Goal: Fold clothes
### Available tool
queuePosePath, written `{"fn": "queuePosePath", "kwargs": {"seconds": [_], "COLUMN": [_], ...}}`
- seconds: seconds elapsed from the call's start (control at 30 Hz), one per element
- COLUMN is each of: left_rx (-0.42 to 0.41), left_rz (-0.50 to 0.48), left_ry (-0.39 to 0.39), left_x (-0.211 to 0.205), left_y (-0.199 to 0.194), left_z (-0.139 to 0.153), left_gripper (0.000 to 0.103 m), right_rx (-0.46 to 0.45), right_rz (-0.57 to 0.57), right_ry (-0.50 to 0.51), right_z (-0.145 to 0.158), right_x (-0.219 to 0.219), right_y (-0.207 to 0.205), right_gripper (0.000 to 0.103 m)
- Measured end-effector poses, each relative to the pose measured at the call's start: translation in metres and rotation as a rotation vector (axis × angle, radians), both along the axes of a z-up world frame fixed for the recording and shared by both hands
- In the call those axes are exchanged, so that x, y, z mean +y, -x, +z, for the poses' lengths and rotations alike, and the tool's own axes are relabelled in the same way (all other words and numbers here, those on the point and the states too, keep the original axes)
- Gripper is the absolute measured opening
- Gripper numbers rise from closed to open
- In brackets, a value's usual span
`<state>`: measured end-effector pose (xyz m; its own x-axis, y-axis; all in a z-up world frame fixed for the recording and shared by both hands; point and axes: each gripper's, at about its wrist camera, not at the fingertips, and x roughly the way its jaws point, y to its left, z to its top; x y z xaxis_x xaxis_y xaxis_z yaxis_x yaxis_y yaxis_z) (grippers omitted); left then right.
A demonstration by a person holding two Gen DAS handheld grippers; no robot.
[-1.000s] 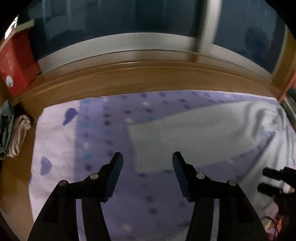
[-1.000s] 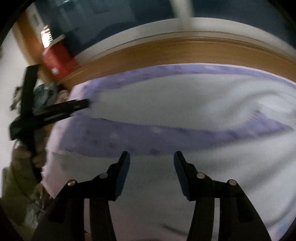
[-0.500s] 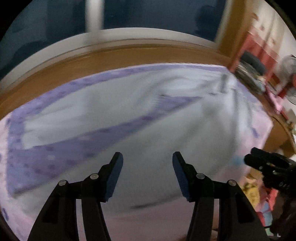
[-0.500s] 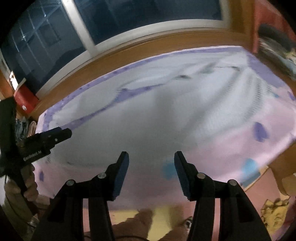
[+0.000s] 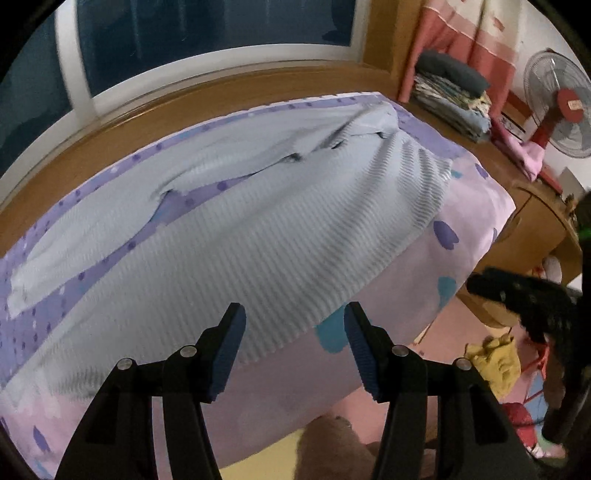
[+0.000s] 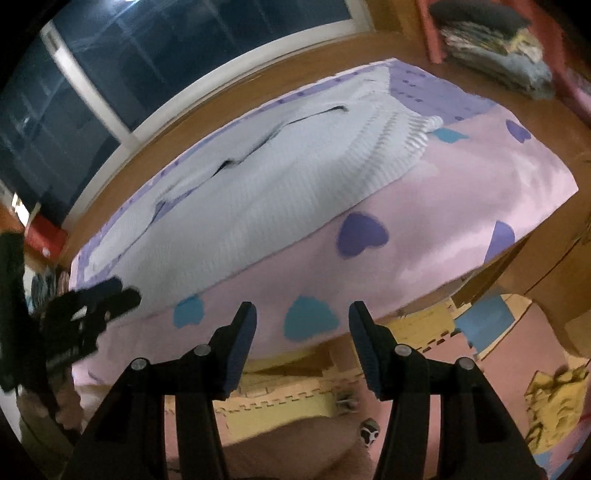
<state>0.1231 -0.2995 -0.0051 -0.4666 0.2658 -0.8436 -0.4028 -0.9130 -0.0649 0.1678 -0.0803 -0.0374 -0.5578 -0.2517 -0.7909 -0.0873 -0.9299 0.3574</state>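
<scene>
A pale blue ribbed sweater (image 5: 266, 229) lies spread flat on a pink and purple bed sheet (image 5: 469, 206), one sleeve stretched toward the left. It also shows in the right wrist view (image 6: 258, 192). My left gripper (image 5: 293, 332) is open and empty, just above the sweater's near hem. My right gripper (image 6: 301, 326) is open and empty, over the bed's near edge, short of the sweater. The right gripper shows at the right in the left wrist view (image 5: 517, 295); the left gripper shows at the left in the right wrist view (image 6: 92, 302).
A wooden ledge (image 5: 155, 110) and a dark window (image 5: 207, 33) run behind the bed. A stack of folded clothes (image 5: 450, 92) and a fan (image 5: 557, 107) stand at the right. Foam floor mats (image 6: 443, 332) and a yellow cloth (image 6: 554, 398) lie below the bed.
Both grippers have pulled back from the sleeve area toward the bed's near edge and swung right. The whole sweater and the floor have come into view. Both stay open.
</scene>
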Motion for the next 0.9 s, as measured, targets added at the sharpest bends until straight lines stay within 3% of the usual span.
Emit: {"fn": "queuePosePath", "kwargs": {"seconds": [0.17,0.3,0.4,0.67,0.8,0.9], "left_rx": [-0.045,-0.05,-0.041,-0.048,-0.054,-0.071], "left_rz": [-0.064,-0.068,-0.067,0.071,0.161,0.219], "left_ry": [-0.085,-0.072,-0.055,-0.026,-0.036,-0.035], "left_x": [0.015,0.031,0.039,0.061,0.076,0.087], "left_y": [0.021,0.029,0.029,0.031,0.023,0.018], "left_z": [-0.011,-0.012,-0.01,-0.014,-0.013,-0.019], "left_gripper": [0.056,0.056,0.056,0.056,0.056,0.056], "right_rx": [-0.018,-0.022,-0.021,-0.047,-0.097,-0.087], "right_rz": [-0.043,-0.078,-0.093,-0.061,0.014,0.06], "right_ry": [0.009,-0.015,0.027,0.068,0.109,0.134], "right_z": [0.002,0.004,0.003,-0.008,-0.02,-0.021], "right_x": [0.027,0.051,0.073,0.114,0.124,0.13], "right_y": [0.022,0.039,0.058,0.113,0.135,0.148], "right_gripper": [0.053,0.053,0.053,0.053,0.053,0.053]}}
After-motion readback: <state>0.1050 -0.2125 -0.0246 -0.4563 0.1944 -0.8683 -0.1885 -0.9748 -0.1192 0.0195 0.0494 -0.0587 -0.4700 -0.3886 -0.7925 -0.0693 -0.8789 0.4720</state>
